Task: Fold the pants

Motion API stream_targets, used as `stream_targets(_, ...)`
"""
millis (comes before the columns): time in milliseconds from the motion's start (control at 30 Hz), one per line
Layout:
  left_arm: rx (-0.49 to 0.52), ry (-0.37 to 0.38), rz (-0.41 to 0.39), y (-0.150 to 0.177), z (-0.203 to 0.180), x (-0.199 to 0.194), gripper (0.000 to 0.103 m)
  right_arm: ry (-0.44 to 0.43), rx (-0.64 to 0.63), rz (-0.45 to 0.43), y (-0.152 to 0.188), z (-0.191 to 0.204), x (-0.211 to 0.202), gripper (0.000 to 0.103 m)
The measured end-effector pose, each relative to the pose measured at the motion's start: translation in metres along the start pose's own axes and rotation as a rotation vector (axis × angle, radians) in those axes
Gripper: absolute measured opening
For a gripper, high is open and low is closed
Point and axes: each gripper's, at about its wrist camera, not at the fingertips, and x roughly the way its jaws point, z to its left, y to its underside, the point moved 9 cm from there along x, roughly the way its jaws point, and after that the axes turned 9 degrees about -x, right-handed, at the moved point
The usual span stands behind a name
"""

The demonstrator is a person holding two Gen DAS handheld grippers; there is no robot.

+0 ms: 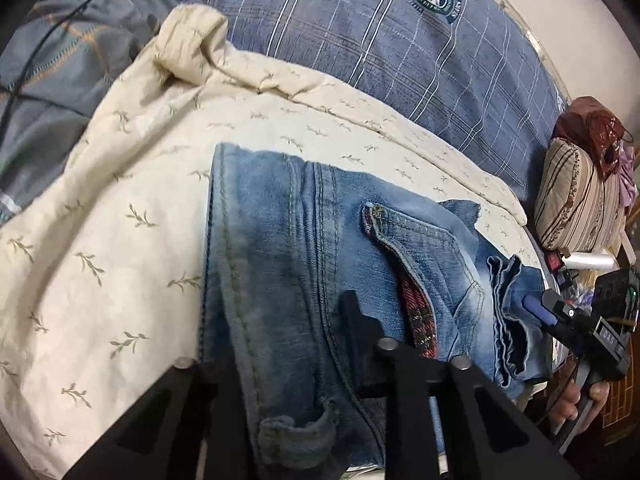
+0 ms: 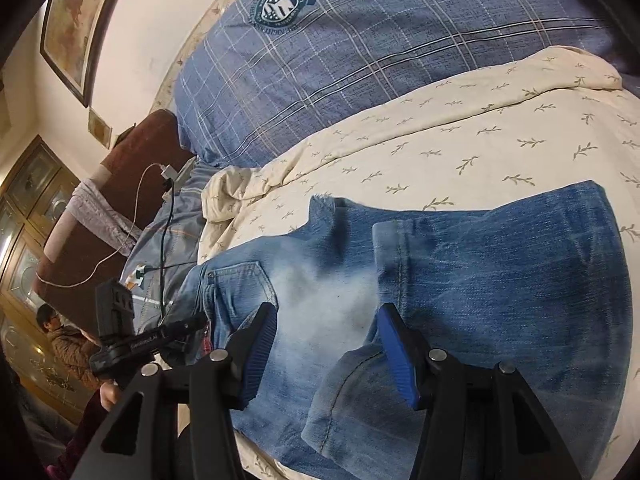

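Observation:
Faded blue jeans (image 1: 288, 248) lie folded on a cream leaf-print quilt (image 1: 120, 216) on the bed. In the left wrist view the waistband and belt loop drape over my left gripper (image 1: 280, 336); one black finger (image 1: 356, 320) shows on top of the denim, the other is hidden under it. My right gripper (image 2: 326, 320) is open, its blue-padded fingers (image 2: 394, 340) spread over the pale worn patch of the jeans (image 2: 480, 280) near the bed edge. The right gripper also shows in the left wrist view (image 1: 540, 312), at the jeans' right edge.
A blue plaid duvet (image 1: 380, 40) lies behind the quilt. A striped cushion (image 1: 576, 200) and clutter sit at the right. Charger cables (image 2: 160, 216) lie on a brown headboard side. A seated person (image 2: 60, 336) is beyond the bed edge.

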Motion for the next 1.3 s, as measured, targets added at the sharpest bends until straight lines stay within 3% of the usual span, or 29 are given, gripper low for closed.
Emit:
stream_targets(200,0.076,-0.029,-0.063,-0.006,-0.02,-0.017,0.011,0.022,0.023,-0.012,-0.003,-0.012,-0.004,0.056)
stream_targets(367,0.127,-0.006,-0.101,-0.01,-0.047,-0.037,0.01,0.025,0.024,-0.019,-0.003,-0.014,-0.01,0.056)
stream_targets(600,0.262,0.025,-0.131,0.001,-0.109,-0.055,0.009,0.02,0.046,-0.063,-0.01,-0.018,-0.025,0.056)
stream_targets(733,0.419,-0.053,-0.125,0.018,-0.156,-0.047,0.008,0.016,0.073,-0.102,-0.016,-0.027,-0.04,0.056)
stream_targets(867,0.513,-0.118,-0.128,0.027,-0.175,-0.039,0.01,0.009,0.113,-0.135,-0.02,-0.042,-0.059,0.056)
stream_targets(967,0.441,-0.199,-0.131,0.015,-0.142,-0.04,0.013,0.008,0.139,-0.136,-0.02,-0.052,-0.068,0.057)
stream_targets(1067,0.28,-0.248,-0.098,0.007,-0.071,-0.045,0.021,-0.011,0.161,-0.114,-0.018,-0.056,-0.068,0.057)
stream_targets(1200,0.04,-0.195,0.005,0.019,0.01,-0.042,0.033,0.005,0.104,-0.062,-0.012,-0.042,-0.053,0.057)
stream_targets(1300,-0.042,-0.17,-0.011,0.029,0.039,-0.043,0.046,-0.01,0.03,-0.003,-0.006,-0.017,-0.032,0.059)
